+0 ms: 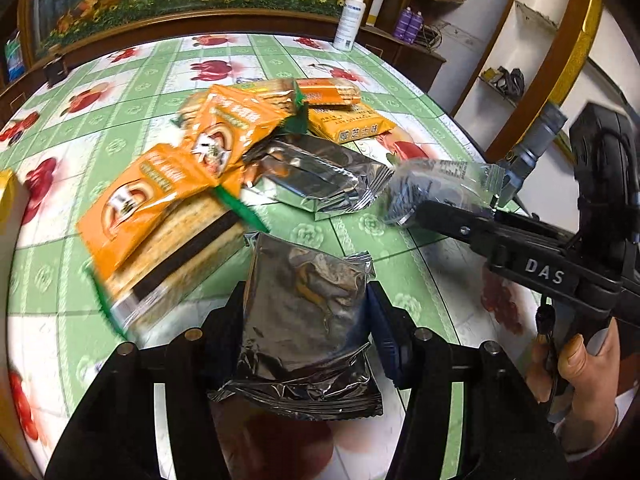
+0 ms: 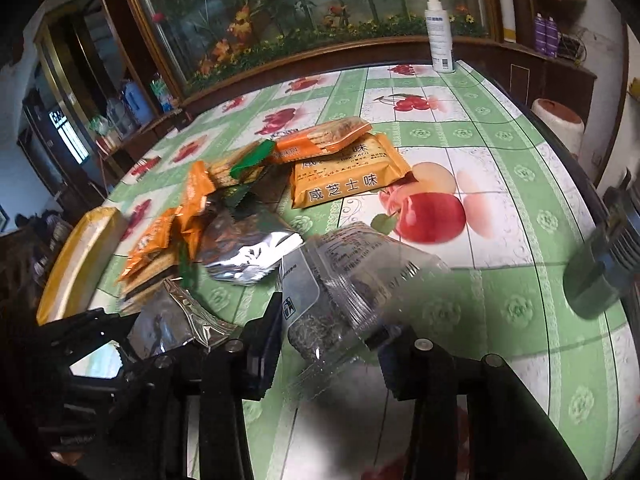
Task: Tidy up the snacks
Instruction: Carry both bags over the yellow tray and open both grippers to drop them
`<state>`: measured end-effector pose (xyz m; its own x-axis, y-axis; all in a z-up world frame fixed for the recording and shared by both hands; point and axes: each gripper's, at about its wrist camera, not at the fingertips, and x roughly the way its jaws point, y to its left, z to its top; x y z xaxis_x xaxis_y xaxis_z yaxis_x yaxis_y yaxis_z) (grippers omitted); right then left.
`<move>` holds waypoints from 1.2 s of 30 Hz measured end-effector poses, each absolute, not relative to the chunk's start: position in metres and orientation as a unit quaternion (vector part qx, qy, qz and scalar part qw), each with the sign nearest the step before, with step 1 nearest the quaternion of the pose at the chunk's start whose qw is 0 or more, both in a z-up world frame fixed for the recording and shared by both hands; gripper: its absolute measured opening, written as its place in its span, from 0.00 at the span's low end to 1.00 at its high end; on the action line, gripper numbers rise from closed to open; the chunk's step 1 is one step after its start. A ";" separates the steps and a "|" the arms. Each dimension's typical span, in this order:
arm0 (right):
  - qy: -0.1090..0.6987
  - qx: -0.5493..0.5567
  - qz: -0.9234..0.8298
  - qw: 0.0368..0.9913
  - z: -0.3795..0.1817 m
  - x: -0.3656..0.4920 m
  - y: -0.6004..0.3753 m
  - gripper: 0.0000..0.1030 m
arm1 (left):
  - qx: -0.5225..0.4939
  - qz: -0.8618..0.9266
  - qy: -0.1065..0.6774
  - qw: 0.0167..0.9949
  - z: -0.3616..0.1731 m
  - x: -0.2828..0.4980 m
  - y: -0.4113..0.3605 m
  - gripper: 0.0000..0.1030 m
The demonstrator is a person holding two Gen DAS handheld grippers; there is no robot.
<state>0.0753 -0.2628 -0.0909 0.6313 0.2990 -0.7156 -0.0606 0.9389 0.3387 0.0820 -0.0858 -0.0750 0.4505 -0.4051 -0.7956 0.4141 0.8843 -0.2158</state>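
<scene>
While both tools hang over it, the round bench covered in a green-and-white fruit-print cloth [image 1: 352, 240] carries nearly everything in view. Across its middle sprawls a loose heap of orange-wrapped cracker packets [image 1: 168, 184], some with green crimped ends, overlapping one another; two flatter orange biscuit packs with printed characters [image 2: 348, 176] lie stacked at the far side of the heap. A silver foil snack pouch [image 1: 320, 180] rests on the cloth just beside the heap, and a yellow-rimmed tray [image 2: 76, 264] sits at the bench edge beyond the orange packets. Near the far rim stands a white spray bottle [image 2: 439, 36], upright. Lower in the left wrist view, the left gripper [image 1: 306, 324] has its fingers clamped on a second dark silver foil pouch [image 1: 308, 320], held clear of the cloth. To its right, the right gripper [image 2: 328, 332] has its fingers closed on a clear plastic bag of dark loose contents [image 2: 352, 280], which sticks out forward above the bench, near the foil pouch on the cloth.
</scene>
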 end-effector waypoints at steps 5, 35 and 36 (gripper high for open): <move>0.397 0.158 0.124 0.896 -0.077 0.042 -0.263 0.39 | -0.024 -0.236 0.450 0.861 -0.060 0.055 -0.054 0.54; 0.346 0.158 0.353 0.855 -0.014 0.031 -0.101 0.35 | -0.140 -0.052 0.376 0.915 -0.028 -0.001 0.143 0.54; 0.346 0.157 0.360 0.852 -0.013 0.032 -0.095 0.35 | -0.143 -0.046 0.374 0.915 -0.028 -0.002 0.149 0.54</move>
